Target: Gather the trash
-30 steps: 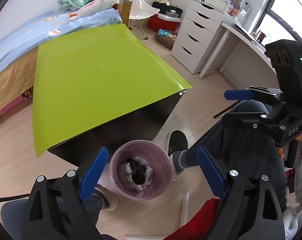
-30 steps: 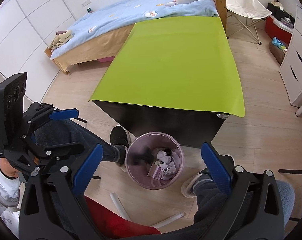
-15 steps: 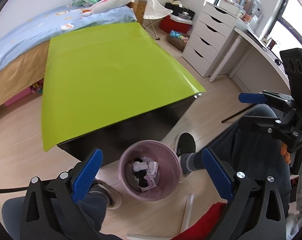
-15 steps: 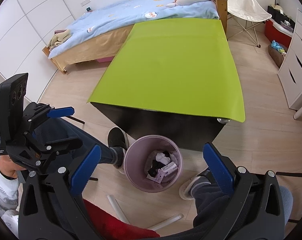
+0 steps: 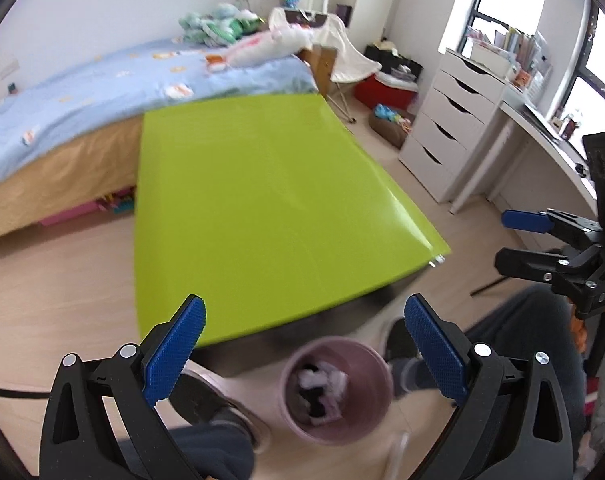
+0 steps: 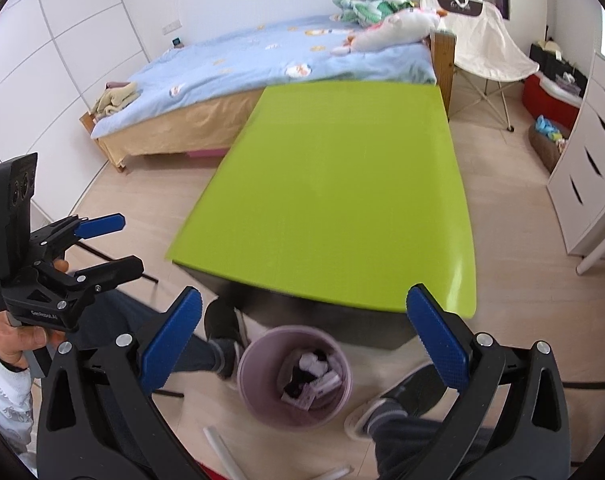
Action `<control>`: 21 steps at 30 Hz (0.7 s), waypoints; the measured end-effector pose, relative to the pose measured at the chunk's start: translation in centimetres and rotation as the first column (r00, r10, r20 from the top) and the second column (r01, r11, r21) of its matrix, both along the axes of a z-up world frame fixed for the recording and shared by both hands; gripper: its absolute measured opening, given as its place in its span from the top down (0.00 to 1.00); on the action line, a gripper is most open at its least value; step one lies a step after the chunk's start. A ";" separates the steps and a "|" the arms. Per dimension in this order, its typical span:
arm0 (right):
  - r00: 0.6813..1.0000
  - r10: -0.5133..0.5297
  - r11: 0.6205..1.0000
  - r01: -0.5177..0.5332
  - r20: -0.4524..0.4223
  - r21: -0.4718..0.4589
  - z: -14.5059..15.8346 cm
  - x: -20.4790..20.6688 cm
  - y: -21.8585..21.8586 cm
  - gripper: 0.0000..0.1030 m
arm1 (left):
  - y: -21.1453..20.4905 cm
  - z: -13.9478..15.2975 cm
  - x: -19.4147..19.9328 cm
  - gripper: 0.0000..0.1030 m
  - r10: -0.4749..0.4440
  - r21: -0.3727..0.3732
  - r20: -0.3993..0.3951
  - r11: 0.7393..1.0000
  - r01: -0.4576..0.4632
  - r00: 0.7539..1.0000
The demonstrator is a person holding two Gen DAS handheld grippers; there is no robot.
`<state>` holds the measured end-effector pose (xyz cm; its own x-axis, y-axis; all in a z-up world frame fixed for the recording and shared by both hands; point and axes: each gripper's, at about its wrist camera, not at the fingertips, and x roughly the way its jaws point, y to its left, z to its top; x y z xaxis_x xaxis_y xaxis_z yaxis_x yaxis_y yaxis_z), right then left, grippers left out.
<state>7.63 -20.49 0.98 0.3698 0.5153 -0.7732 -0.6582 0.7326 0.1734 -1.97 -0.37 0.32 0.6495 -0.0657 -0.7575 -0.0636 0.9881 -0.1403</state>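
On the floor by the near edge of the desk: everything this task turns on.

Desk: the green-topped desk fills the middle of both views, and its whole visible top is bare, so I see no trash left on it.

Bin: a pale pink bin stands upright on the wooden floor just beside the desk's dark near side, between the person's two shoes.

Bin contents: white crumpled scraps, something black and a small printed packet lie inside, reaching partway up the wall; the left view is too blurred to add more.

Left tongs: the left tongs have just been opening, now stand wide, and hold nothing; the bin shows between the blue pads, well below them.

Right tongs: the right tongs are spread wide and empty too.

Loose pieces: pale tube-like pieces lie on the floor near the bin, toward the person; what they are I cannot tell.

Risk, bin: it looks light, and the shoes sit close on either side, so a shifted foot could tip it and spill the trash.

Risk, leftovers: if those floor pieces are trash, stopping now would leave the job unfinished.
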 end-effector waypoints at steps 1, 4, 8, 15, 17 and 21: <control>1.000 0.000 1.000 0.000 0.010 0.004 0.3 0.3 0.2 0.03 | 0.2 0.4 0.3 0.07 0.011 0.014 0.010 1.000 -0.011 1.000; 0.999 0.000 1.000 0.000 0.034 0.016 1.3 1.2 0.7 0.03 | 0.9 1.5 0.9 0.07 0.017 0.007 0.045 1.000 -0.018 0.999; 0.998 0.006 1.000 -0.008 0.058 0.028 2.2 2.0 1.5 0.03 | 2.0 2.6 1.7 0.06 -0.005 -0.047 0.081 0.999 0.009 0.997; 0.997 0.023 0.999 -0.026 0.076 0.037 2.7 2.5 2.3 0.03 | 1.9 2.8 2.9 0.06 -0.025 -0.032 0.082 0.999 0.027 0.996; 0.996 0.029 0.999 -0.033 0.078 0.042 2.7 2.5 2.4 0.03 | 1.8 2.8 3.1 0.06 -0.033 -0.036 0.082 0.999 0.036 0.996; 0.996 0.036 0.998 -0.040 0.081 0.057 2.9 2.7 2.3 0.03 | 2.0 2.6 3.2 0.06 -0.022 -0.046 0.074 0.999 0.025 0.997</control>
<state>10.35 -18.19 3.84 0.4087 0.5736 -0.7099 -0.6990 0.6969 0.1607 1.23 1.67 2.90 0.7011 -0.1162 -0.7036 -0.0281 0.9814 -0.1901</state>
